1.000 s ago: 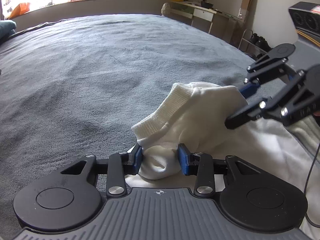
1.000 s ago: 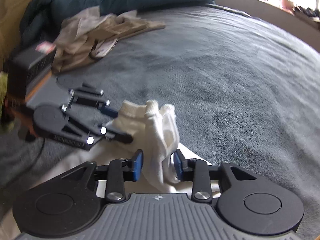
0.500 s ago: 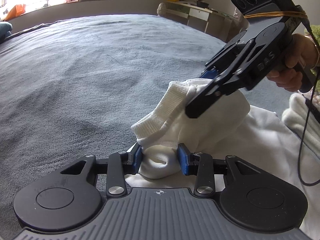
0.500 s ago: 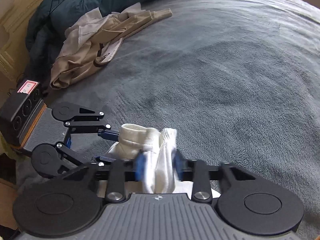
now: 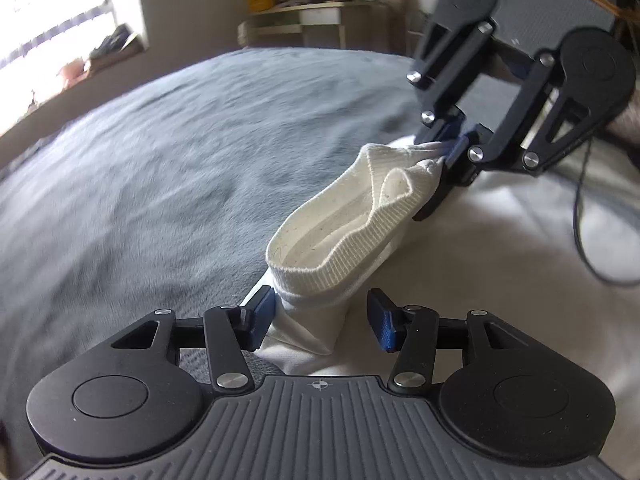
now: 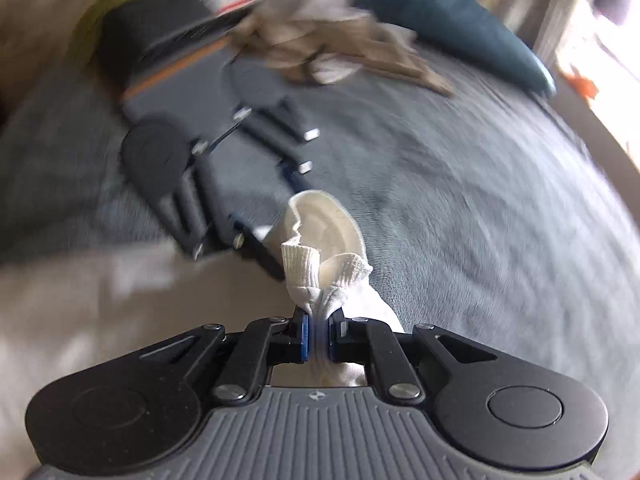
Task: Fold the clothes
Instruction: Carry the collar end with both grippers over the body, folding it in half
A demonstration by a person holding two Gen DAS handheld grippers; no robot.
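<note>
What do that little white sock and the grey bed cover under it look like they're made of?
The white sock looks like soft knitted cotton or a cotton blend, matt: its cuff shows fine ribbing and specks of lint inside. The grey bed cover looks like plush fleece, going by its short, brushed, faintly streaked nap. Neither fibre is certain.

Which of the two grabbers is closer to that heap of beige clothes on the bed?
Left. The left gripper sits at the sock's far end, not far short of the beige clothes. The right gripper, closing on the sock's near end, is farther back.
</note>
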